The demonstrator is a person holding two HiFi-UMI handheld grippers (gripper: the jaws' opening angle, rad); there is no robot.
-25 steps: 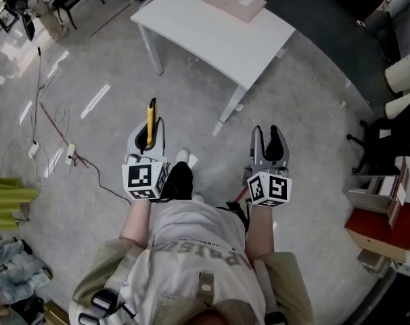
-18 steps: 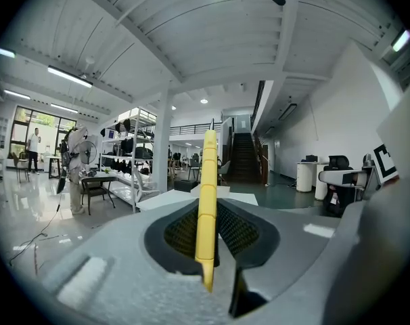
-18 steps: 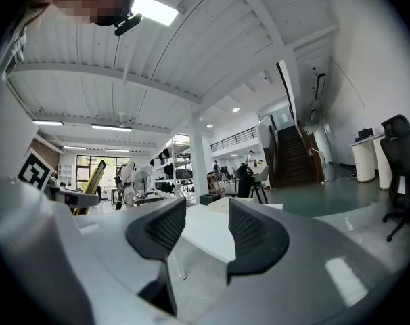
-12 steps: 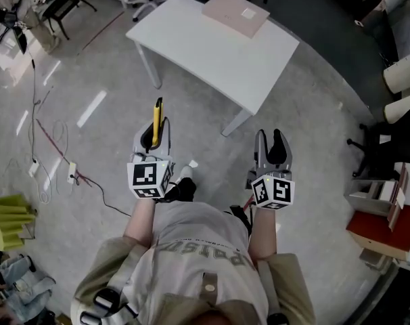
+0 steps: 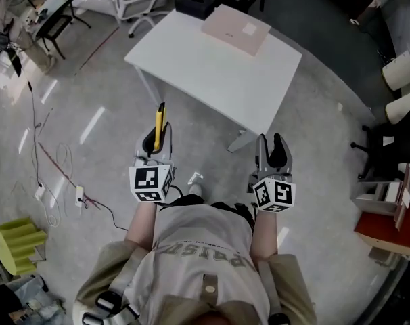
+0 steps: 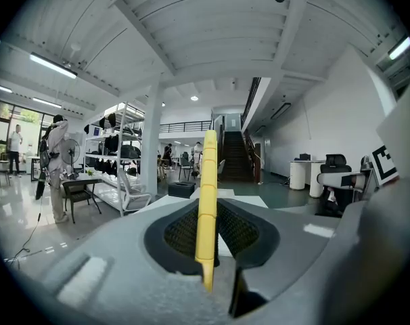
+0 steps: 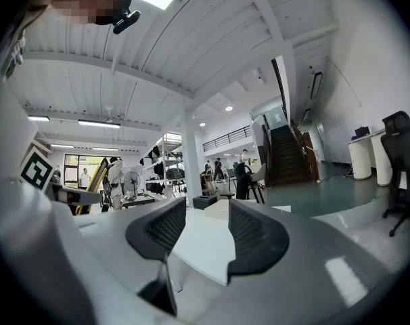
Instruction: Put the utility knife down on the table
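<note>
In the head view a yellow utility knife (image 5: 160,122) sticks forward out of my left gripper (image 5: 157,135), whose jaws are shut on it. The left gripper view shows the knife (image 6: 206,195) upright and clamped between the dark pads. My right gripper (image 5: 270,143) is held level beside it, open and empty; its pads (image 7: 256,239) stand apart with a clear gap. Both grippers hover over the floor just short of the near edge of the white table (image 5: 212,66), which also shows between the right jaws as a pale table top (image 7: 203,244).
A flat pink box (image 5: 235,29) lies at the table's far end, with a black box (image 5: 197,4) behind it. A black office chair (image 5: 388,141), white rolls (image 5: 402,73) and a red-topped cabinet (image 5: 388,229) stand at the right. Cables (image 5: 56,164) trail across the floor at the left.
The person has walked toward the table, so both grippers are now closer to its near edge. The knife stays clamped in the left gripper and the right stays open.
</note>
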